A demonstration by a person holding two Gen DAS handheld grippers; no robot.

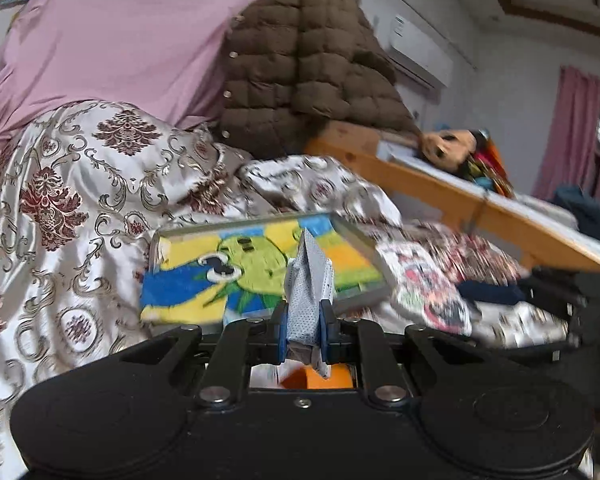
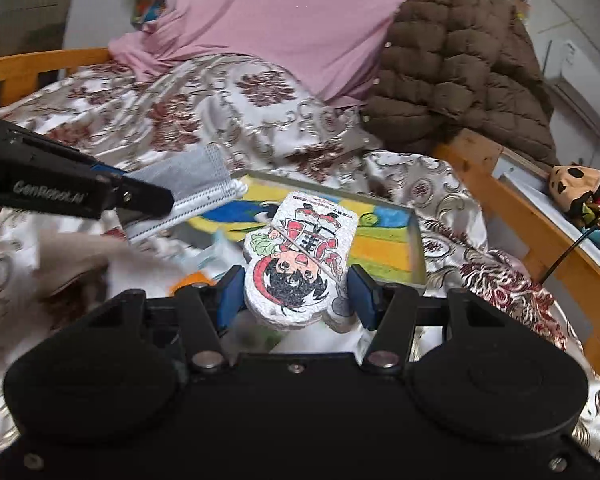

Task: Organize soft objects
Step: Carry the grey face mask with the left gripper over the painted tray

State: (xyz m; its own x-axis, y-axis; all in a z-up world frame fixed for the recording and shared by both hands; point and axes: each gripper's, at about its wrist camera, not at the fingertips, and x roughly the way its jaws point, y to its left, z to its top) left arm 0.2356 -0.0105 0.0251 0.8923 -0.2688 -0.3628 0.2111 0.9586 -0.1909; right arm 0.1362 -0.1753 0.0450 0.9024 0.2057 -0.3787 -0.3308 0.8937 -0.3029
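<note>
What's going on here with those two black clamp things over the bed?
A person is sorting soft items with two hand-held grippers. The left gripper pinches a folded dotted white cloth; the right gripper holds a cartoon-printed white sponge. Both hover above a metal tray lined with a colourful cartoon towel on the patterned bedspread.

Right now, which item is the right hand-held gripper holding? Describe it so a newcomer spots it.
On the bed's floral bedspread lies a metal tray. Above its near edge, the right hand-held gripper clamps a flat white foam pad, alone in bearing a red-and-black cartoon child.
</note>
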